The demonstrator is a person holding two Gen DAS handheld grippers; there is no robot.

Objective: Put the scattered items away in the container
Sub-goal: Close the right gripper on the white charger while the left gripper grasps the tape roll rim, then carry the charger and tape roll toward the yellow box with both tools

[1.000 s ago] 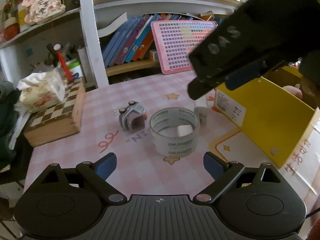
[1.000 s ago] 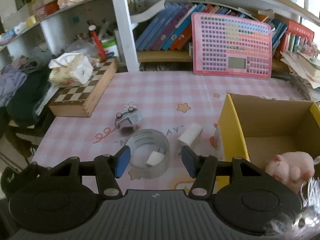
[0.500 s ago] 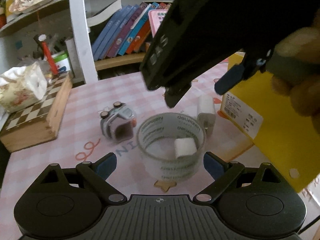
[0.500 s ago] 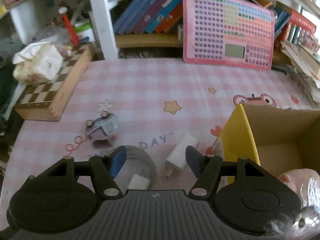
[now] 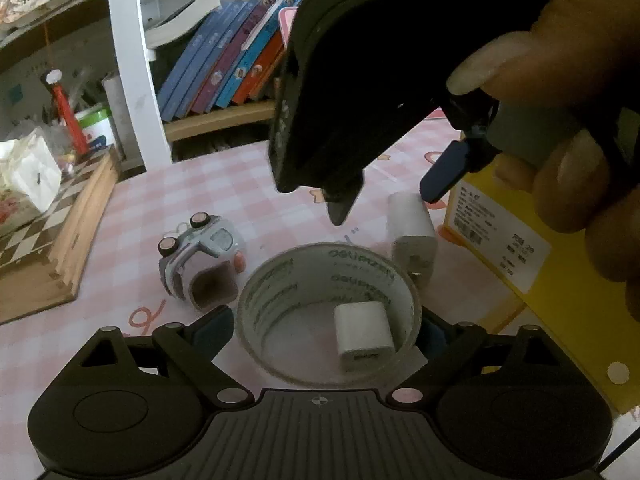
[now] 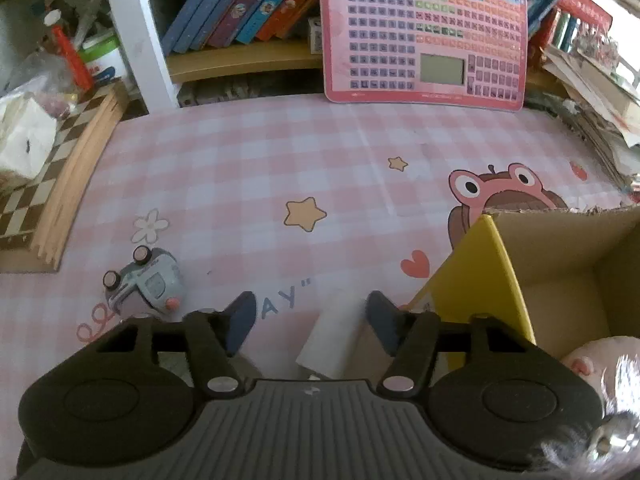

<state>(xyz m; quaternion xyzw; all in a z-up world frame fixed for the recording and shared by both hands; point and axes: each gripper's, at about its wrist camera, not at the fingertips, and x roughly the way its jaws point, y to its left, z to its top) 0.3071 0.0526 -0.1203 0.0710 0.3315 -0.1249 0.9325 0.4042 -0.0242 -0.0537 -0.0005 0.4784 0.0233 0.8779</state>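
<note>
A clear tape roll [image 5: 280,292] stands on the pink checked table with a small white cube charger [image 5: 362,336] inside its ring. My left gripper [image 5: 324,330] straddles the roll, one finger on each side, and its jaws are closing; I see no squeeze on the roll. A longer white charger [image 6: 332,336] lies between the fingers of my right gripper [image 6: 312,320], whose jaws are closing with a gap still on the left side. A grey toy car [image 5: 204,260] lies tipped over left of the roll. The yellow cardboard box [image 6: 480,280] stands at the right.
A pink plush toy [image 6: 600,368] lies in the box. A wooden chessboard case [image 5: 48,240] with a tissue pack sits at the left edge. A bookshelf and a pink keypad board [image 6: 424,32] line the back. A person's hand [image 5: 580,160] holds the right gripper above the roll.
Both grippers came down and forward. The left now has the tape roll between its fingers. The right swung over the roll and dropped onto the long white charger.
</note>
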